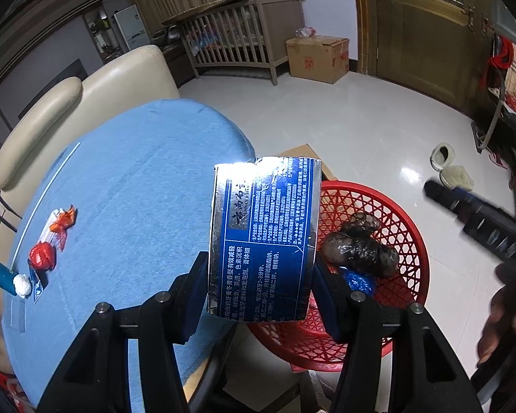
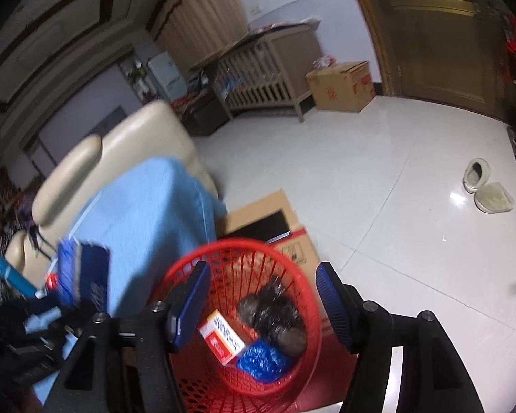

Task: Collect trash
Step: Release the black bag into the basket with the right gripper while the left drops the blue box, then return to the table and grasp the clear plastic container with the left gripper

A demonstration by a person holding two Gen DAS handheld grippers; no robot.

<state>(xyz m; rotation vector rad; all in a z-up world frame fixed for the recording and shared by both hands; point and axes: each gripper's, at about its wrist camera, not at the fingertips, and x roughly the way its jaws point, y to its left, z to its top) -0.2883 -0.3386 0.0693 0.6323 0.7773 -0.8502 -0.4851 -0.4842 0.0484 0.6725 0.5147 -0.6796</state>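
My left gripper (image 1: 259, 261) is shut on a blue and silver toothpaste box (image 1: 263, 234), held upright at the edge of the blue-clothed table (image 1: 137, 189); the same box (image 2: 82, 275) shows blurred in the right wrist view. Just to the right stands the red mesh basket (image 1: 402, 213). My right gripper (image 2: 262, 268) hangs open over the basket (image 2: 189, 265) with nothing between its fingers. Inside lie a crumpled black bag (image 2: 271, 313), a red and white carton (image 2: 223, 337) and a blue wrapper (image 2: 263, 361). On the table lie an orange wrapper (image 1: 63, 222), a red wad (image 1: 42, 256) and a white ball (image 1: 22, 285).
A cream sofa (image 1: 120, 79) backs the table. The basket rests on a cardboard box (image 2: 268, 213) on the white tiled floor. Two slippers (image 2: 485, 186) lie to the right. A wooden crib (image 1: 244, 38) and another carton (image 1: 318, 58) stand by the far wall.
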